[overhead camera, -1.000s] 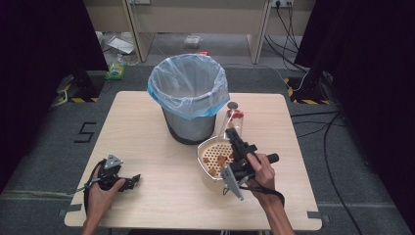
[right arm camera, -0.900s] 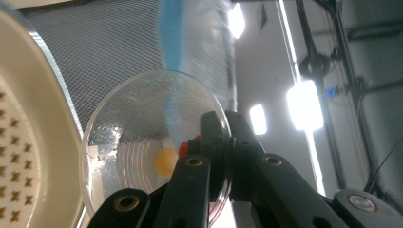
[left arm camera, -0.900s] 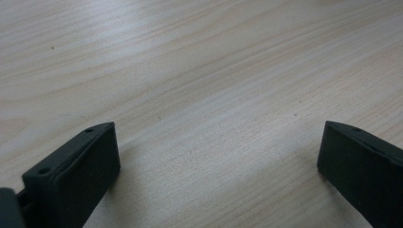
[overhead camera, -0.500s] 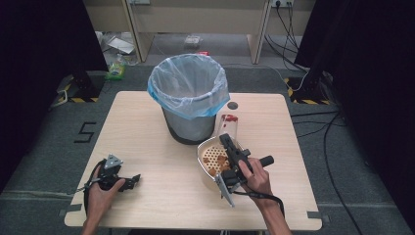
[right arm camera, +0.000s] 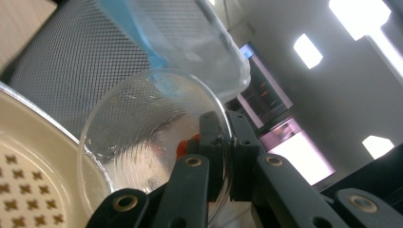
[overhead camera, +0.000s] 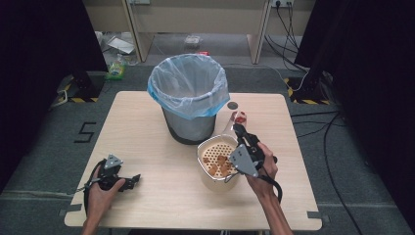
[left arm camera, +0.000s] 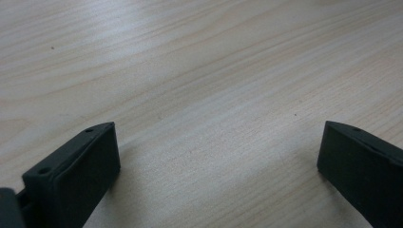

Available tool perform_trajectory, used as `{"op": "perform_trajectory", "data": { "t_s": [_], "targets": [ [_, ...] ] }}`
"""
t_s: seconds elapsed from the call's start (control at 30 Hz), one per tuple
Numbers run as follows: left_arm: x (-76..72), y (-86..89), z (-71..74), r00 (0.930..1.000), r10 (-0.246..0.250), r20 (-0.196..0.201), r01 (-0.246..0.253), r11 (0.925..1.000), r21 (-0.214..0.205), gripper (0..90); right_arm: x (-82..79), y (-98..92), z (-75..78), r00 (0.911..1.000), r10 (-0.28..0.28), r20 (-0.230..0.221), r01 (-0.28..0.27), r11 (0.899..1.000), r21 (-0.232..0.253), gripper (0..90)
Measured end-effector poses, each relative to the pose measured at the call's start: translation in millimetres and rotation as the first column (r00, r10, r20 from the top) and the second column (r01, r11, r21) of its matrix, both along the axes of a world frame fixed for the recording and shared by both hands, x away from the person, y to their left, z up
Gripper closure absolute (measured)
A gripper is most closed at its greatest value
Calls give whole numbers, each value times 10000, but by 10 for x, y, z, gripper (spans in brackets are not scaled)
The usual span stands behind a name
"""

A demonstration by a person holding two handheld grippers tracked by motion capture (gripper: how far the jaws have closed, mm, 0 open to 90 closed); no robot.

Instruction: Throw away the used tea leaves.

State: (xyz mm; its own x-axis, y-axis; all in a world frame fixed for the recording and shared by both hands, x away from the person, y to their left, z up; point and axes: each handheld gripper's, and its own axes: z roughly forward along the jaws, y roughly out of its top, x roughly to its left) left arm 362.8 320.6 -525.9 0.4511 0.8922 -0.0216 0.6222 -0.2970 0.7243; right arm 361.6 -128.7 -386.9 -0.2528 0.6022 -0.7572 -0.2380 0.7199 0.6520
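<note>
The left tongs (overhead camera: 131, 180) rest released on the bare tabletop (overhead camera: 147, 127), jaws spread wide with nothing between them; they are best left parked there, well apart from the work. Farther right stands the bin (overhead camera: 188, 100), lined with a blue-rimmed bag, and just in front of it the cream strainer bowl (overhead camera: 211, 161), which holds brownish scraps on its perforated floor. The right tongs (overhead camera: 240, 131) are clenched on the rim of a clear plastic cup (right arm camera: 147, 142), one jaw inside the wall and one outside, and hold it tipped on its side above the bowl's far edge, near the bin. A few red bits cling inside. To finish cleanly, keep the pinch firm but not crushing, since thin plastic buckles, and tilt the mouth squarely over the target before shaking.
</note>
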Motion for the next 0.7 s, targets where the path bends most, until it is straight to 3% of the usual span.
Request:
{"op": "perform_trajectory", "data": {
  "t_s": [0.13,0.27,0.33,0.43,0.6,0.7],
  "targets": [
    [0,-1,0,10000,-1,8,1,10000,-8,0,78,-94,32,9950,163,-989,-41,9925,1225,868],
    [0,0,0,10000,2,1,-2,10000,-1,0,169,-185,55,9829,368,-1804,71,9715,2369,868],
    [0,0,0,10000,3,2,-3,10000,-6,0,239,-236,57,9734,487,-2238,212,9538,2997,867],
    [0,0,0,10000,1,-3,-1,10000,-4,0,308,-274,72,9652,594,-2547,271,9460,3231,867],
    [0,0,0,10000,0,-3,0,10000,-3,0,442,-350,135,9446,805,-3183,546,9175,3941,867],
    [1,0,0,10000,3,-1,-3,10000,-7,0,508,-395,211,9416,759,-3282,692,9099,4090,867]
  ]
}}
